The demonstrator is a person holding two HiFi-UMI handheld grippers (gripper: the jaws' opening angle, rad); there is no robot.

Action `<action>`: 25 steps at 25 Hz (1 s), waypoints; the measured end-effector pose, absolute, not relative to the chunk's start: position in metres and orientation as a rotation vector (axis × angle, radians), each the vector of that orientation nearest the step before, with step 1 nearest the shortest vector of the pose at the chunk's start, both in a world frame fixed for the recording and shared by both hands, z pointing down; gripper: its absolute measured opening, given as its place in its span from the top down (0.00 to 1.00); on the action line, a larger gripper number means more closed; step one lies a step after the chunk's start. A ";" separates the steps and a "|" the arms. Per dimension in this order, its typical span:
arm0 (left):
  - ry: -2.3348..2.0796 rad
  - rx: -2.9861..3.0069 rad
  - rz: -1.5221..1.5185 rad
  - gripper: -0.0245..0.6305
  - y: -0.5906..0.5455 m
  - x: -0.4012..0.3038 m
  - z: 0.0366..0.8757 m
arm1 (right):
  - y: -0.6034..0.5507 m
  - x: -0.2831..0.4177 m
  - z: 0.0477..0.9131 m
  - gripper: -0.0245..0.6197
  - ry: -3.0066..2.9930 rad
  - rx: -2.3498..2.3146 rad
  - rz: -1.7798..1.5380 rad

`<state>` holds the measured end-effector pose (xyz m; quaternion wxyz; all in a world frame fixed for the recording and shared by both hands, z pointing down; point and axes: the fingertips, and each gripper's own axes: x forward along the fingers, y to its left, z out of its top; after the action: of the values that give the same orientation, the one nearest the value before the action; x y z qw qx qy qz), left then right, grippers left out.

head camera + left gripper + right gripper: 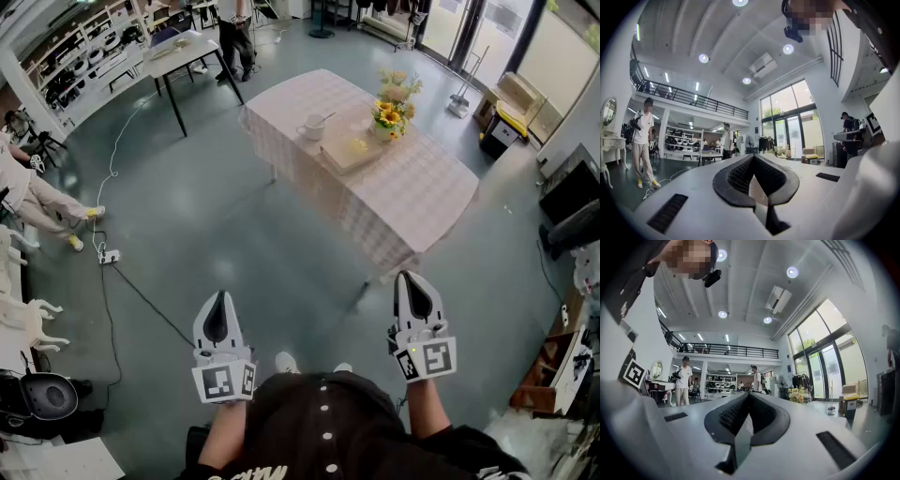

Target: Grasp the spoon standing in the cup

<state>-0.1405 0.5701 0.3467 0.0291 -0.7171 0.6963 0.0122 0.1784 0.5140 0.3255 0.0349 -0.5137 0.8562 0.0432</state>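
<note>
While the person stands well back from the table, the white plastic left gripper [220, 298] and its twin, the white plastic right gripper [410, 281], are both clenched on nothing. Each gripper's own view shows the black ribbed pads meeting along their length with no object between them, only the far room beyond the tips. Judged from that, they are simply being carried shut, since there is nothing within reach to take hold of yet.

Both point forward and slightly down over the grey-green polished floor [234, 234], one on each side of the body at about waist level. Their square-marker cubes face up toward the head camera. The bare forearms [427, 417] come out close to the black shirt, elbows tucked in, a resting carry and not a reach.

Across the open floor stands the rectangular table under a pale pink checked cloth [412, 187]. On its far half sits the small white ceramic cup [312, 128], and the thin pale spoon [324, 118] rises from it, apparently leaning toward the flowers, though it is too small to be sure. A light wooden board [352, 150] lies just beside the cup, and a bunch of yellow and cream flowers [392, 111] stands at the board's far edge.
</note>
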 end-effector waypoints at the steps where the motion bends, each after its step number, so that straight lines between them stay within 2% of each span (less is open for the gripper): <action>1: 2.148 -2.214 0.037 0.94 0.570 -0.140 0.348 | 0.514 0.178 0.326 0.97 2.634 -1.578 0.132; 25: 2.144 -2.229 0.028 0.94 0.573 -0.144 0.350 | 0.518 0.167 0.326 0.96 2.606 -1.547 0.090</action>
<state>-0.1439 0.5729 0.3499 0.0245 -0.7205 0.6929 0.0089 0.1668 0.5177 0.3255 0.0548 -0.5096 0.8581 0.0298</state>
